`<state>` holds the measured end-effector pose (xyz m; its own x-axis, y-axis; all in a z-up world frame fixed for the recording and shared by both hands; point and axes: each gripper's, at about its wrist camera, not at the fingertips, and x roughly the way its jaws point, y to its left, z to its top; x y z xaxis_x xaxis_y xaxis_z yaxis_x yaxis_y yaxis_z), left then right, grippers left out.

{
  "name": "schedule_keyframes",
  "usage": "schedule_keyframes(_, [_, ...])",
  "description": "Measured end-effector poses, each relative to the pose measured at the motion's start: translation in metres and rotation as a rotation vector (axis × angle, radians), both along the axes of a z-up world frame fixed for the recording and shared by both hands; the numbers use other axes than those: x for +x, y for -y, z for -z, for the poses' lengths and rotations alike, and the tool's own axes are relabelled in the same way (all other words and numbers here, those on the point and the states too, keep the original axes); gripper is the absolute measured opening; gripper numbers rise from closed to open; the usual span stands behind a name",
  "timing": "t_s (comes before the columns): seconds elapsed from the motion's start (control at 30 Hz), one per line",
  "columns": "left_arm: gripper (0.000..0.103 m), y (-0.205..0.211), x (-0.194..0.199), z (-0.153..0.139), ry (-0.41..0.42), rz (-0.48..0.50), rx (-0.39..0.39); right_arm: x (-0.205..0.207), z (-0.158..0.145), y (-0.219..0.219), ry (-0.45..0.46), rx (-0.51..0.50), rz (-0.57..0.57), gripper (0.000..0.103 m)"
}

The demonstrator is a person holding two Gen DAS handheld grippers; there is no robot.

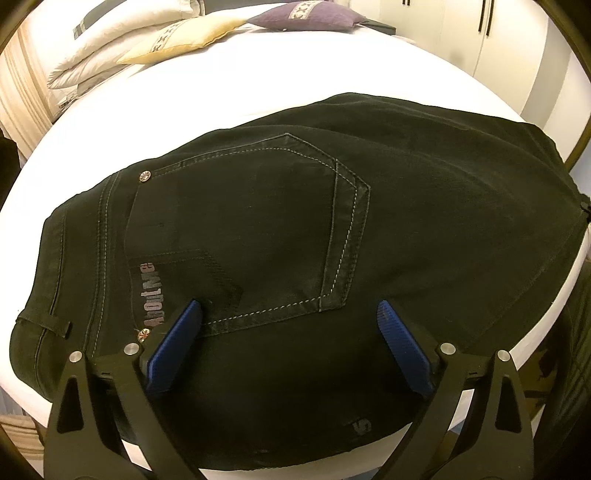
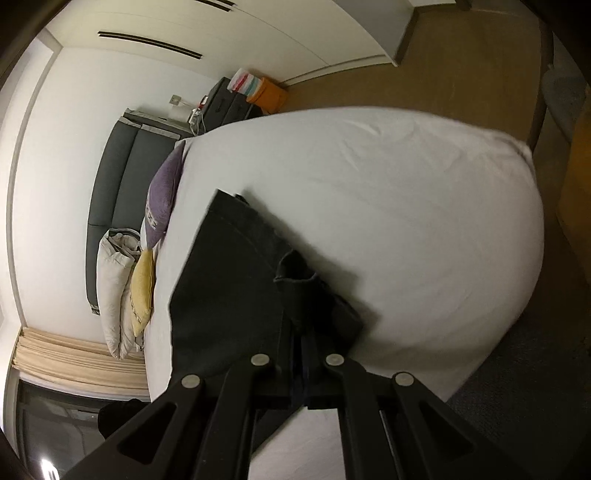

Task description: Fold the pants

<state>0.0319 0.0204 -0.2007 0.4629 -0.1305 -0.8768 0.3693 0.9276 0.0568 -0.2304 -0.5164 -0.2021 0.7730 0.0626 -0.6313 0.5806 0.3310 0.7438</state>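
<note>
Pants (image 1: 295,229) are laid flat on the white bed (image 1: 258,74), black denim, back pocket (image 1: 258,229) up, waistband toward the bed's left edge. Left tongs (image 1: 290,308) are spread wide above the pants just below the pocket; blue pads (image 1: 177,339) are apart, nothing pinched, contact with the fabric can't be told. Only the left wrist view shows the pocket stitching and the printed label at the pocket's left side. At the head of the bed a white pillow (image 1: 122,33), a yellow cushion (image 1: 181,40) and a purple cushion (image 1: 306,14) are seen.

Right tongs (image 2: 301,332) are pressed together, pinching a bunched fold of pants (image 2: 229,280) lifted off the bed (image 2: 406,203). Only the right wrist view shows the grey headboard (image 2: 122,173), the orange box (image 2: 267,96) on the floor past the bed, and the lifted fold.
</note>
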Motion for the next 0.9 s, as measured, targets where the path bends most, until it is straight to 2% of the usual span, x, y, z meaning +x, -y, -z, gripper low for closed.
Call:
schedule_keyframes(0.13, [0.097,-0.003,-0.002,0.0,0.006,-0.001,0.004,-0.003,-0.01,-0.002,0.01,-0.003,0.006,0.002])
schedule_keyframes(0.27, [0.098,-0.005,-0.01,0.0,0.012,0.005,0.004,-0.011,0.004,-0.003,-0.011,0.033,0.025,0.002])
schedule_keyframes(0.37, [0.098,-0.005,-0.014,0.0,0.013,0.013,0.003,-0.009,-0.007,-0.006,-0.015,-0.013,0.01,0.002])
schedule_keyframes(0.47, [0.098,-0.005,-0.018,0.0,0.013,0.016,0.0,-0.01,0.002,-0.003,-0.028,0.012,0.02,0.002])
schedule_keyframes(0.57, [0.098,-0.008,-0.022,0.0,0.018,0.018,0.001,-0.009,-0.006,-0.007,-0.034,-0.032,0.007,0.002])
schedule_keyframes(0.63, [0.098,-0.007,-0.024,0.002,0.023,0.023,-0.002,-0.006,0.002,-0.004,-0.042,-0.029,-0.003,0.001])
schedule_keyframes(0.8, [0.098,-0.01,-0.033,0.002,0.042,0.034,0.0,-0.013,0.007,0.001,0.007,0.0,-0.01,0.001])
schedule_keyframes(0.9, [0.098,-0.015,-0.04,-0.001,0.053,0.024,-0.008,-0.02,0.004,0.008,0.028,0.039,-0.023,0.007])
